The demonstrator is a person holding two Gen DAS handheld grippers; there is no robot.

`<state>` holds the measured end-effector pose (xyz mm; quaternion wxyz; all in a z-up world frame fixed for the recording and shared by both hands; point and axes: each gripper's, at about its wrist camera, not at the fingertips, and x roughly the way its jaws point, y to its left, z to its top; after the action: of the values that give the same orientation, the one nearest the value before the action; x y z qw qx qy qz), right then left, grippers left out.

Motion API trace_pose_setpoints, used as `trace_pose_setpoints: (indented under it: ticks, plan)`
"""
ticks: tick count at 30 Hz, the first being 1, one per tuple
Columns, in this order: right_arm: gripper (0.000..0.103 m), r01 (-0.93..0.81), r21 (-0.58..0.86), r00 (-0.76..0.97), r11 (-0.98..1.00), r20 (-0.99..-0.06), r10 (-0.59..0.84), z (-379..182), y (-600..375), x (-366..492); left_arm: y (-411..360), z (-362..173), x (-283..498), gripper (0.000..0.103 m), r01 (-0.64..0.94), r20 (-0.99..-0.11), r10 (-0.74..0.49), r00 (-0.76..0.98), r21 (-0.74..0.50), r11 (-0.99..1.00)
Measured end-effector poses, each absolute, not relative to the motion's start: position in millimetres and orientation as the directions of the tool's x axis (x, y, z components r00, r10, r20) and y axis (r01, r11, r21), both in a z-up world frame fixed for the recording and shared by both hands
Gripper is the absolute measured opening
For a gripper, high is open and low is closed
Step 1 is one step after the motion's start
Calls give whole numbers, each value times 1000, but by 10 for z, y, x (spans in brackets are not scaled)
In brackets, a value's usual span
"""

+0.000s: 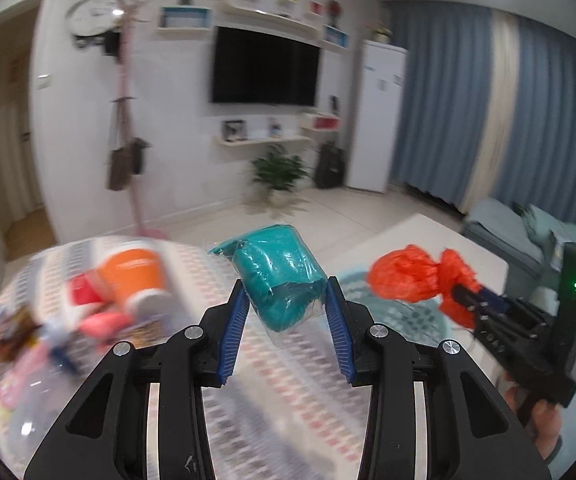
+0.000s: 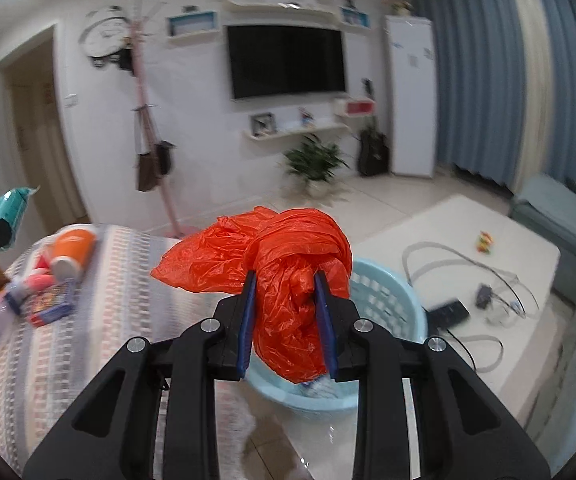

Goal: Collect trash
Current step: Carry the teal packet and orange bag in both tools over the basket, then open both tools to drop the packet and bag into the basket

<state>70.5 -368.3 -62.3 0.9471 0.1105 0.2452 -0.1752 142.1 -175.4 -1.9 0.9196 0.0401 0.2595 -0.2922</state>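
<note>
Right wrist view first: my right gripper (image 2: 288, 300) is pinched on a red bag (image 2: 288, 256), and the blue basket (image 2: 388, 300) sits directly under and just beyond the fingertips, its rim curving out toward 3 o'clock. That is the relation the drop turns on, I judge: the bag hangs over the basket's near half, its bunched length running roughly 12 to 6 between the pads, so opening here should land it inside (some pale litter already shows at the bottom).

From the left wrist view, my left gripper (image 1: 285, 304) is partly closed on a teal packet (image 1: 279, 276) wrapped in clear film, its long axis tilted from 11 to 5. It is carried above the striped cloth (image 1: 288, 380), and the basket (image 1: 392, 312) lies at about 2 o'clock, near but not beneath it. So the right hand is the nearer one. More litter, an orange cup (image 1: 135, 276) among it, lies on the cloth at 9 o'clock.
</note>
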Motion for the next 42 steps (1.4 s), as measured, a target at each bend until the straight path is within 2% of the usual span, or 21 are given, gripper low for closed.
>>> trace_pose_setpoints:
  ticks: [4, 8, 12, 17, 20, 22, 23, 24, 34, 42]
  plan:
    - [25, 468, 147, 756, 871, -577, -309, -882, -3998, 704, -2234, -197, 1533, 37, 642, -553, -587, 592, -117, 758]
    - [25, 543, 134, 676, 829, -656, -336, -1151, -4235, 775, -2708, -506, 1738, 38, 718, -638, -646, 418, -204, 666]
    - [25, 592, 131, 594, 795, -738, -320, -1422, -4411, 849, -3070, -873, 1907, 38, 739, -712, -641, 286, -262, 621]
    - [28, 601, 128, 549, 789, -784, -291, -1651, -4464, 924, -3320, -1244, 2071, 38, 722, -764, -618, 183, -323, 612]
    - [30, 589, 124, 555, 798, -781, -288, -1653, -4445, 937, -3382, -1335, 2073, 40, 722, -769, -617, 168, -330, 608]
    - [43, 573, 152, 574, 805, -776, -261, -1637, -4470, 943, -3381, -1348, 2069, 57, 708, -761, -629, 161, -354, 610]
    - [49, 561, 185, 594, 807, -769, -237, -1622, -4485, 922, -3391, -1331, 2067, 59, 707, -752, -638, 164, -362, 608]
    - [52, 560, 199, 606, 805, -761, -234, -1595, -4501, 900, -3381, -1316, 2053, 59, 708, -747, -643, 170, -362, 607]
    - [53, 554, 241, 670, 797, -697, -256, -1329, -4512, 610, -3107, -990, 1909, 61, 704, -699, -674, 241, -352, 617]
    - [53, 486, 235, 734, 842, -633, -247, -953, -4164, 554, -2510, -636, 1678, 61, 683, -631, -693, 347, -337, 649]
